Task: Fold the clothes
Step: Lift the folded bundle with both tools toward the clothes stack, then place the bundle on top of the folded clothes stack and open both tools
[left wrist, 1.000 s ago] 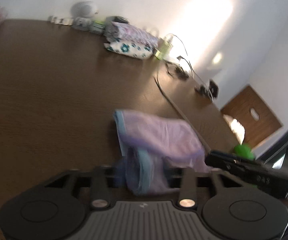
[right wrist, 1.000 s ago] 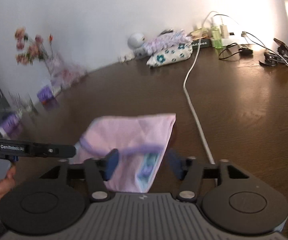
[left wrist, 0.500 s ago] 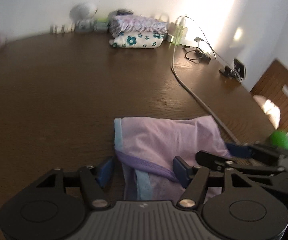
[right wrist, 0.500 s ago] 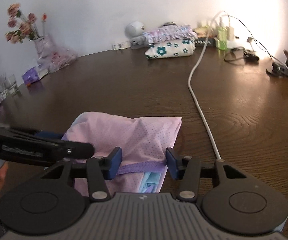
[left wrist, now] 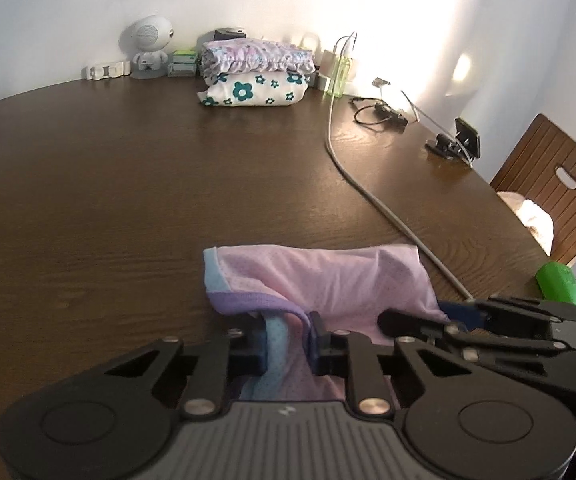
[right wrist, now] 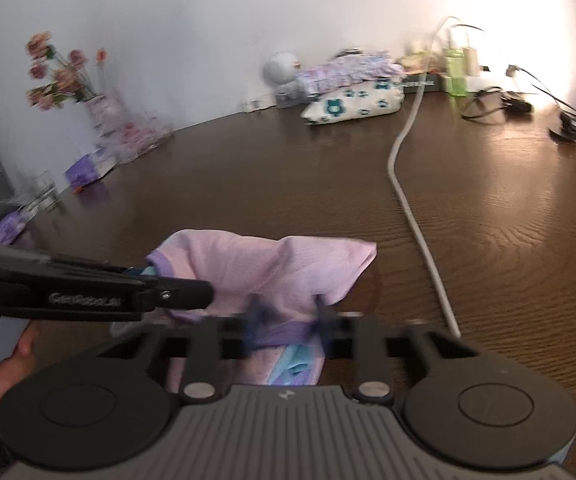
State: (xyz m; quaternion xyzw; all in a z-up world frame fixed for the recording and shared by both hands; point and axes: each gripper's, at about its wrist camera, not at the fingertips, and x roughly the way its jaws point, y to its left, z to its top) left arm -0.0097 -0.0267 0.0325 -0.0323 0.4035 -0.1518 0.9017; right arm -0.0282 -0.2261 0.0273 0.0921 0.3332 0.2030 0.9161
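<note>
Left wrist view puts the pink garment (left wrist: 320, 276) straight ahead of your left gripper (left wrist: 288, 342), lying on the wooden table (left wrist: 128, 184) with its long axis running left to right across your line of reach. The jaws are closing on its near purple-banded hem, with bunched cloth between the pads. In the right wrist view your right gripper (right wrist: 288, 324) is likewise closing on the same near edge, further right along it. Each hand is at its own end of the hem, so the coming fold should carry that near edge away from you, toward the far side where the white cable (right wrist: 416, 224) passes.
</note>
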